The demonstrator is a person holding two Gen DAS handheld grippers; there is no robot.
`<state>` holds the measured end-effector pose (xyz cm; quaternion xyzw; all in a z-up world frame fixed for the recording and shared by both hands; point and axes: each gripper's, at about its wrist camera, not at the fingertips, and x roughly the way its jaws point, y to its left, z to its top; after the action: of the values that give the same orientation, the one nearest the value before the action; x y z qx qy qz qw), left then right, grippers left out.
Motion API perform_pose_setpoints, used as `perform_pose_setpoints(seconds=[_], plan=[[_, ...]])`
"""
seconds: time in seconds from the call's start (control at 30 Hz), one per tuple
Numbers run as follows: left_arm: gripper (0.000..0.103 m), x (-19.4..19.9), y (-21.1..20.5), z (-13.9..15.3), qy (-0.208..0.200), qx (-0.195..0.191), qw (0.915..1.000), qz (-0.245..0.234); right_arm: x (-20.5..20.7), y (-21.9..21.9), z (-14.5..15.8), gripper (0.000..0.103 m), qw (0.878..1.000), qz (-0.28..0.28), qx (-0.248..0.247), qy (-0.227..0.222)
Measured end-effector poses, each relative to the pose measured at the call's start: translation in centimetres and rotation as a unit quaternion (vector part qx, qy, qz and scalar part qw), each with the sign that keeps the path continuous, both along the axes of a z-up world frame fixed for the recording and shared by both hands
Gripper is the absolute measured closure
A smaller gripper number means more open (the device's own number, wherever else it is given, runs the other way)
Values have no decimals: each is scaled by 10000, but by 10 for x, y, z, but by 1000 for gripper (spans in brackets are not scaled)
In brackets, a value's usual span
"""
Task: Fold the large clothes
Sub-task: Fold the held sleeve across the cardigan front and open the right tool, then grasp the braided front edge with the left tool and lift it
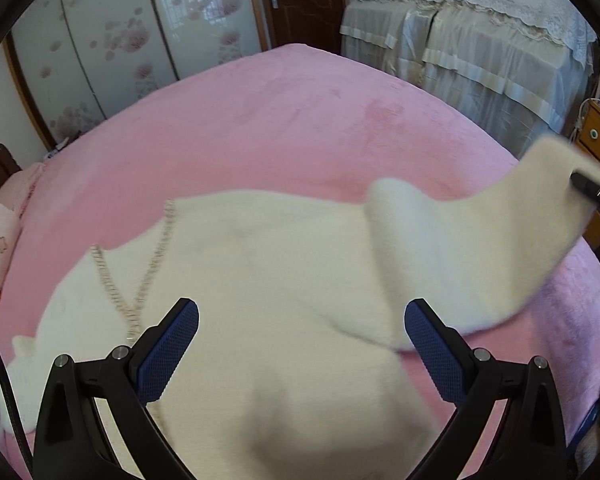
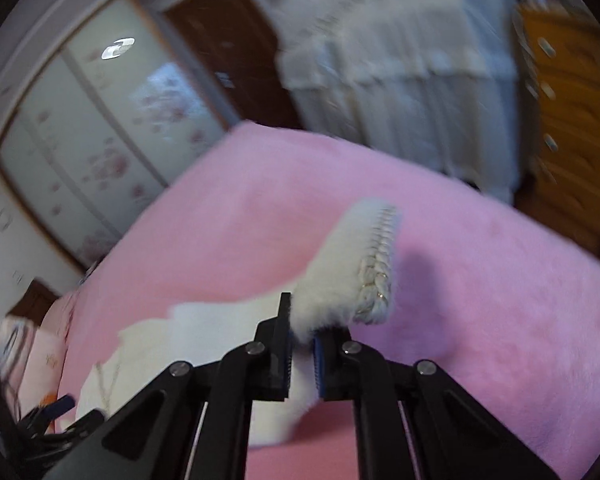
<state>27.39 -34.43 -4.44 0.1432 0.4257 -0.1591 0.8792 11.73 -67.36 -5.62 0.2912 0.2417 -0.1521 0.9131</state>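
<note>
On the pink plush bed cover, the right gripper is pinching the fluffy white sweater's braid-trimmed sleeve, lifted for folding inward, while the left gripper is hovering wide apart, empty.

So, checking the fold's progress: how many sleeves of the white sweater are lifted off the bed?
1: the sleeve gripped by the right gripper. The other lies flat at far left.

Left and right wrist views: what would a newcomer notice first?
A fluffy white sweater sprawls across the pink plush bed cover. The right gripper is clamped on its sleeve, lifted off the bed at the right. The left gripper hangs open above the sweater's middle.
</note>
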Motion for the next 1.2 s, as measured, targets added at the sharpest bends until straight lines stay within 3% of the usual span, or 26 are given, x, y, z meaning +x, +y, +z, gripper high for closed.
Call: perform_pose_setpoints(seconds=[0.13, 0.23, 0.4, 0.5, 0.6, 0.7, 0.8, 1.0, 1.13, 1.2], plan=[[1, 5, 50, 13, -74, -50, 9994, 339, 25, 80, 43, 95, 9913, 1069, -674, -359], [1, 10, 94, 16, -2, -232, 9978, 620, 51, 143, 41, 95, 9774, 1799, -1081, -270], [1, 12, 142, -8, 315, -229, 9952, 898, 82, 218, -23, 90, 9559, 2498, -1416, 616], [1, 12, 156, -41, 819, -214, 9920, 934, 91, 244, -75, 78, 9379, 2809, -1508, 1366], [3, 11, 161, -69, 1305, -453, 9868, 844, 80, 251, -92, 76, 9308, 3028, -1287, 1594], [4, 8, 156, -80, 1475, -748, 9840, 663, 57, 244, -86, 73, 9362, 2969, -1170, 1472], [5, 6, 140, -83, 1633, -1158, 9789, 410, 34, 225, -74, 59, 9472, 2774, -981, 1270], [22, 6, 97, -98, 1969, -1829, 9632, 29, 3, 200, -69, 59, 9634, 2405, -511, 1065], [34, 17, 77, -118, 2327, -2091, 9498, 65, -7, 190, -76, 59, 9707, 2161, -162, 1042], [35, 22, 71, -125, 2376, -2163, 9469, 141, -12, 188, -82, 59, 9725, 2075, -54, 1060]])
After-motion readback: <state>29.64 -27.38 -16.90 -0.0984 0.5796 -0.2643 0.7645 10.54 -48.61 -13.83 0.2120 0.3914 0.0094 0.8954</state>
